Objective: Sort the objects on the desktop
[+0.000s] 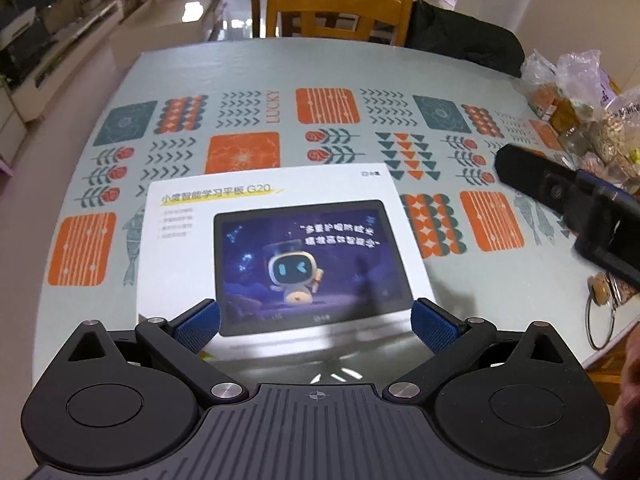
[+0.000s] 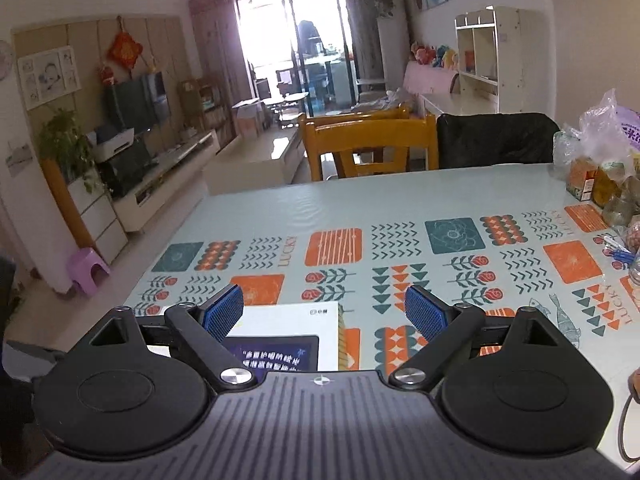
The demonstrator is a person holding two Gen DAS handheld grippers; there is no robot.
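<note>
A white tablet box [image 1: 276,248] with a picture of a tablet and a cartoon robot lies flat on the patterned tablecloth [image 1: 328,108]. My left gripper [image 1: 316,322] is open, its blue pads [image 1: 198,326] wide apart over the box's near edge, holding nothing. My right gripper [image 2: 324,312] is open and empty above the table; the box's far right corner [image 2: 292,322] shows below it. The right gripper also shows in the left wrist view [image 1: 560,196], at the right, above the table.
Plastic bags of food and jars [image 1: 580,104] crowd the table's right edge; they also show in the right wrist view [image 2: 604,160]. A key ring with a charm [image 1: 600,312] lies at the near right. Pens [image 2: 618,250] lie by the bags. Wooden chairs [image 1: 332,12] stand at the far side.
</note>
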